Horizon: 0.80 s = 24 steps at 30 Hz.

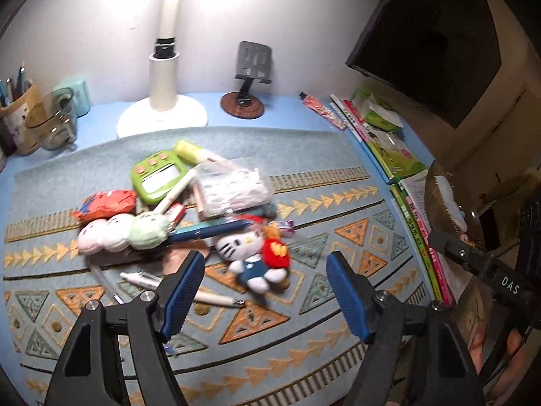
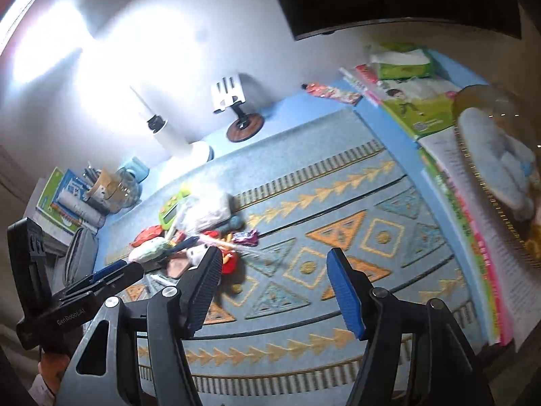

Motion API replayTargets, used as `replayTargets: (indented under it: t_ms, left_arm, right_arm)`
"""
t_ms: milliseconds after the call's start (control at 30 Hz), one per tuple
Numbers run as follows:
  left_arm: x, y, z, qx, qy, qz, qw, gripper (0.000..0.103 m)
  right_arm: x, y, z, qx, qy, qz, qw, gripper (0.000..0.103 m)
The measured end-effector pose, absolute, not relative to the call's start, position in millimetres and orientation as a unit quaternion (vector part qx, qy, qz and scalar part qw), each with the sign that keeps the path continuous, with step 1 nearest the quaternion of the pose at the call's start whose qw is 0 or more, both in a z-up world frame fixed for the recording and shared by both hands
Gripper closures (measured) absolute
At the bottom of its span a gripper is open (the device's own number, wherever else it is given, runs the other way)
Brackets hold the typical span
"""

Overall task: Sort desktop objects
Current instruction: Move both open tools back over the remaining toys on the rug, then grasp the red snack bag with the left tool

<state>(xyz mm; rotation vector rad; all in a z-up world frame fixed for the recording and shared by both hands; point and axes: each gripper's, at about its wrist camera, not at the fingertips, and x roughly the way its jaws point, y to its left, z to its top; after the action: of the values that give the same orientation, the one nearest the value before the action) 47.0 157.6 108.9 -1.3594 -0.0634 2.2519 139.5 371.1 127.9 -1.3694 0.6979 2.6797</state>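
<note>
Hovering over cat plush (image 1: 252,257) — left gripper (image 1: 263,270) fingers apart.

My lamp (image 1: 163,77) flared white on the wall (image 1: 84,27), washing out my right view. The toys (image 2: 189,237) there were blurred; edges bowed and darkened, and the rug (image 1: 304,237) stayed evenly lit.

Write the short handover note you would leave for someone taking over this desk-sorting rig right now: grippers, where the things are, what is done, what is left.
Left gripper: jaws open, empty, above the cat plush.
Right gripper: jaws open, empty, over bare patterned mat.
Things: mixed pile mid-mat, with green timer, clear plastic box, blue pen, dumpling plush, white pen nearest the camera.
Books line the desk's right edge; pen cup sits far left.
Done: nothing evident; pile looks unsorted.
Left: all of it; the plush is likely first.
</note>
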Motion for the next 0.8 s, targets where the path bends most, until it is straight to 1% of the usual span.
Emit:
replayTargets:
  t_ms: [200,367,533,700,767,800]
  left_arm:
    - [27.7,71.5,97.6,-0.504,-0.065,0.842,0.182,0.031]
    - [7.1,23.9,82.8,-0.508,-0.085,0.844,0.147,0.031]
    - [-6.8,12.2,61.4,-0.527,-0.091,0.830,0.161,0.031]
    - [-28.9,8.2,51.3,-0.519,-0.110,0.831,0.166,0.031]
    - [-43.5,13.0,52.7,-0.509,-0.087,0.839,0.172,0.031]
    - [-50.6,18.4,53.3,-0.504,-0.056,0.844,0.174,0.031]
  right_arm:
    - [111.2,315.5,115.8,-0.469,0.202,0.859,-0.012,0.039]
    - [101.3,286.2,106.2,-0.490,0.180,0.853,-0.021,0.039]
    - [93.9,277.4,93.6,-0.512,0.182,0.840,-0.006,0.039]
    - [91.5,274.8,87.0,-0.526,0.180,0.831,0.010,0.039]
    - [90.6,273.9,87.0,-0.530,0.176,0.829,0.013,0.039]
    - [90.1,273.5,87.5,-0.531,0.174,0.829,0.014,0.039]
